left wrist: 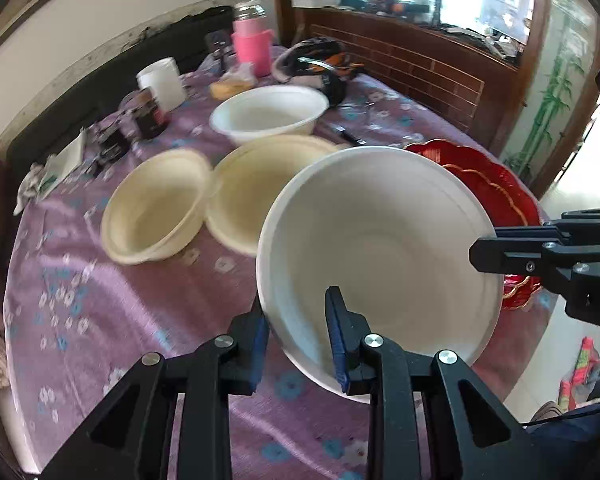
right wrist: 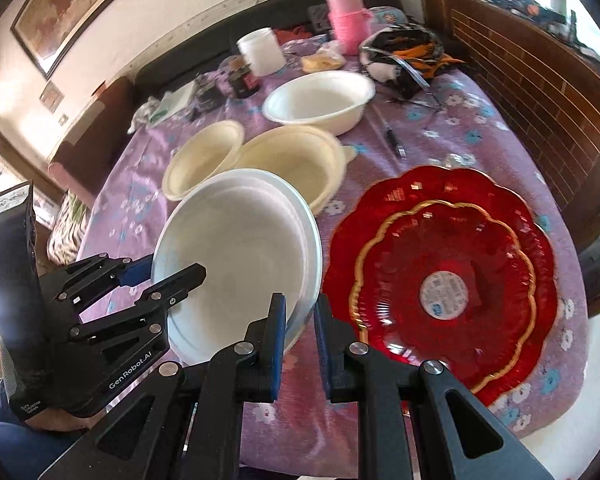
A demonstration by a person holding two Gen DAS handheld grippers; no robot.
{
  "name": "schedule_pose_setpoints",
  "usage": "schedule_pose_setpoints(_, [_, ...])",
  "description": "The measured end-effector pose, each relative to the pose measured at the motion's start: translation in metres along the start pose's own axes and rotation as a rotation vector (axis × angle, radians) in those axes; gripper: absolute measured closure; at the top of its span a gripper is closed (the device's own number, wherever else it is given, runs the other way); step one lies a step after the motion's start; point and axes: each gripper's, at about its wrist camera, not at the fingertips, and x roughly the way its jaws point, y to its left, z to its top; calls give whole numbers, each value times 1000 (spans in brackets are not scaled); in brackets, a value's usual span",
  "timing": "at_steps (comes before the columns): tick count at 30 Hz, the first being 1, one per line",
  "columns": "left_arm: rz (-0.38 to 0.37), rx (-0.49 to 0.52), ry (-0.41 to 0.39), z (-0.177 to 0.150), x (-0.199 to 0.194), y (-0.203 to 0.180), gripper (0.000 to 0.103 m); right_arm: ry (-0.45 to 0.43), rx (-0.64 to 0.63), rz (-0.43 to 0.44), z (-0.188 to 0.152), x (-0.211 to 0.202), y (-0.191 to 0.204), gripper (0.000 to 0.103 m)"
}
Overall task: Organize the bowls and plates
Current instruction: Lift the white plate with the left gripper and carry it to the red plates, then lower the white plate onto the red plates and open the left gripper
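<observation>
Both grippers are pinching the same white bowl (left wrist: 380, 248), one on each side of its rim, and it hangs tilted above the near part of the surface (left wrist: 100, 312), which is covered with a purple flowered cloth. The left gripper (left wrist: 296, 344) has its jaws closed on the bowl's near-left edge, one blue pad inside the wall and one outside. The right gripper (right wrist: 300, 336) grips the opposite edge the same way, its jaws nearly together with only the thin rim between them (the bowl looks like more than one nested, judging by the doubled rim in the right wrist view, though I cannot be sure).

Just right of the held bowl lie two red scalloped plates (right wrist: 452, 280), the smaller, gold-edged one stacked on the larger, with a round sticker at its centre. Beyond the bowl, toward the far side, sit two cream bowls (left wrist: 156, 208) touching side by side, and farther still another white bowl (left wrist: 268, 114) stands alone. At the far edge there is a pink flask (left wrist: 252, 44), a white tub (left wrist: 162, 82), a dark jar (left wrist: 150, 114) and some bundled cloth. A pen (right wrist: 392, 140) lies on the cloth to the right of the cream bowls.
</observation>
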Motion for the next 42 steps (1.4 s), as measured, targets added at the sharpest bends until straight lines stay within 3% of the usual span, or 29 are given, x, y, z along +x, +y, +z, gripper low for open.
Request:
schedule_pose_setpoints(10, [-72, 133, -12, 34, 13, -58, 77, -37, 147, -52, -9, -24, -58, 87])
schedule_pose_setpoints(19, [-136, 180, 23, 51, 39, -98, 77, -35, 259, -103, -18, -36, -102, 87])
schedule_pose_setpoints(30, [-181, 177, 68, 58, 64, -117, 77, 27, 315, -128, -21, -28, -136, 87])
schedule_pose_setpoints(42, [-173, 170, 99, 54, 76, -114, 75, 93, 341, -125, -20, -8, -146, 87])
